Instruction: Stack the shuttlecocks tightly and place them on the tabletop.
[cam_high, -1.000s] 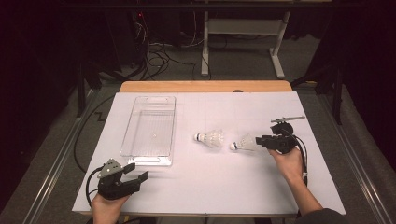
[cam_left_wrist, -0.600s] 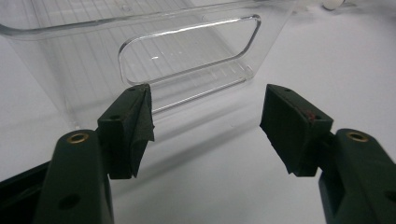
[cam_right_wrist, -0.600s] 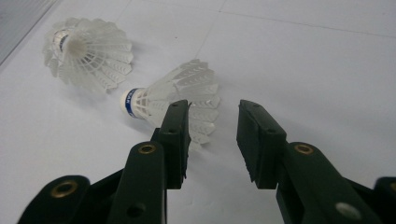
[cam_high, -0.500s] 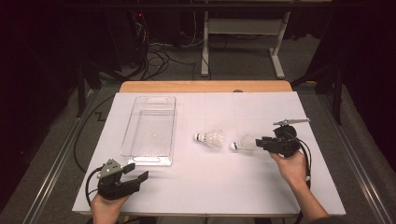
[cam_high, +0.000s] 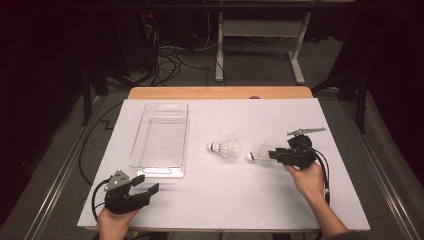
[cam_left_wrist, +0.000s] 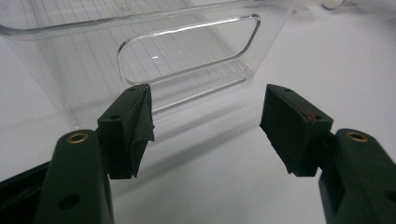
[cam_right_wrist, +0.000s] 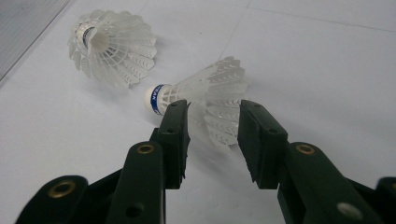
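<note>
Two white shuttlecocks lie on the white table. The nearer shuttlecock (cam_right_wrist: 205, 86) (cam_high: 259, 152) has a blue band at its cork, which points left. My right gripper (cam_right_wrist: 212, 121) (cam_high: 274, 155) has its jaws narrowed onto both sides of this one's skirt, and it still rests on the table. The other shuttlecock (cam_high: 226, 148) (cam_right_wrist: 112, 46) lies free a little to the left. My left gripper (cam_high: 145, 183) (cam_left_wrist: 208, 116) is open and holds nothing. It sits near the front left edge, just before the short end of a clear plastic tray (cam_high: 160, 171) (cam_left_wrist: 140, 16).
The tray has nothing in it and lies lengthwise on the left half of the table, with a handle cut-out (cam_left_wrist: 187, 51) facing my left gripper. A wooden strip (cam_high: 220, 93) runs along the far table edge. Cables and a table frame are on the floor beyond.
The right gripper has shifted only slightly around the nearer shuttlecock, which lies in the same place. The left gripper has not moved.
</note>
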